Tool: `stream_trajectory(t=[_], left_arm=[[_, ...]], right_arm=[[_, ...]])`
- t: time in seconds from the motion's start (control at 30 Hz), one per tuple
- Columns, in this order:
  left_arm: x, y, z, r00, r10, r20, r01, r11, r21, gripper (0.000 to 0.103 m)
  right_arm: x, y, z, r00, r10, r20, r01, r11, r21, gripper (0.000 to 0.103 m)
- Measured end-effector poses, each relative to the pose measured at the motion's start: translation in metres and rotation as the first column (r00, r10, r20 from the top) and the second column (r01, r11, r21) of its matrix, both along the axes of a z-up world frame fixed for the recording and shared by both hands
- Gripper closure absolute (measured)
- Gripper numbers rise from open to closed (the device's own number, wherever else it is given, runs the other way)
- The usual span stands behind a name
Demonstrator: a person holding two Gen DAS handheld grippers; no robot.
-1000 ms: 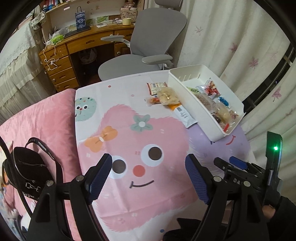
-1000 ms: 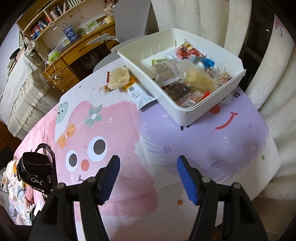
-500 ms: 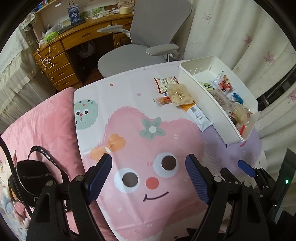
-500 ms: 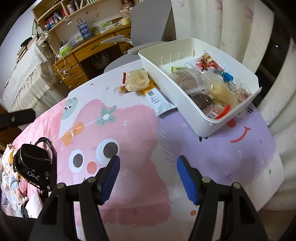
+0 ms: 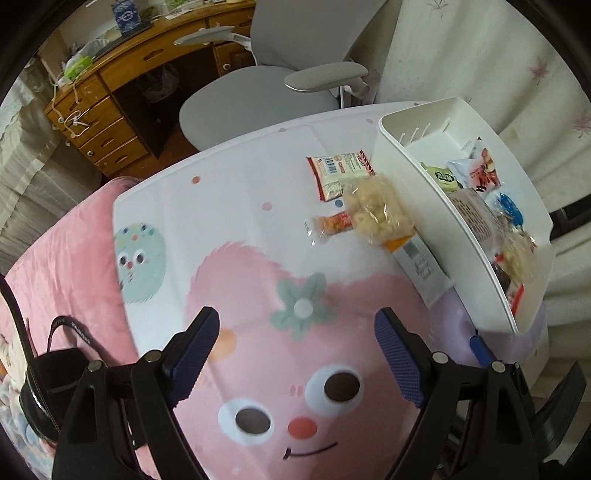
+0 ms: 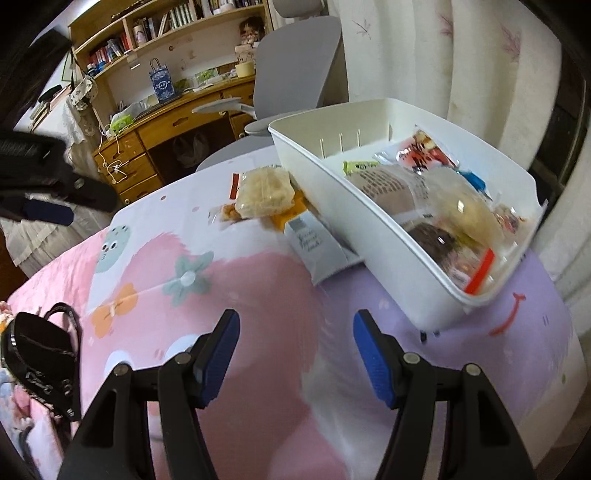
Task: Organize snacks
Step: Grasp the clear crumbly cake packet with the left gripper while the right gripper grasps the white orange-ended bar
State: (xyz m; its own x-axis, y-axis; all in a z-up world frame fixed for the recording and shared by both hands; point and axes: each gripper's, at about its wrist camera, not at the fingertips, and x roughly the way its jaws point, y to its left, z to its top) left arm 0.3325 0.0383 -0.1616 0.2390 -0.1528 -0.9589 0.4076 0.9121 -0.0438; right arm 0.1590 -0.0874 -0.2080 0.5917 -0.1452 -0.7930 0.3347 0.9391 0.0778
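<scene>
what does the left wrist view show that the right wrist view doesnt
Only the left wrist view shows the barcode side of the red-and-white snack packet lying flat on the cloth, and the left gripper with nothing between its opening jaws.

Only the right wrist view shows the wooden bookshelf of books and the right gripper, open and empty.

Both show the white plastic bin holding snacks, the clear bag of pale puffed snacks beside it, the black handbag, the grey office chair and the wooden desk.

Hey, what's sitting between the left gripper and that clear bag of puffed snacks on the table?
Nothing solid. In the left wrist view, only bare cartoon-print tablecloth stretches from the left gripper, its jaws opening and empty, to the puffed snack bag.
</scene>
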Motion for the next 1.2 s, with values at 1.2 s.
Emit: stream_trajectory(t=[1.2], left_arm=[[0.088,-0.134,-0.099,0.987,-0.056,-0.149,0.052,0.998,-0.028,0.016]], right_arm=[[0.080,0.000,-0.049,0.997,0.082,-0.011,-0.083,0.972,-0.220,0.041]])
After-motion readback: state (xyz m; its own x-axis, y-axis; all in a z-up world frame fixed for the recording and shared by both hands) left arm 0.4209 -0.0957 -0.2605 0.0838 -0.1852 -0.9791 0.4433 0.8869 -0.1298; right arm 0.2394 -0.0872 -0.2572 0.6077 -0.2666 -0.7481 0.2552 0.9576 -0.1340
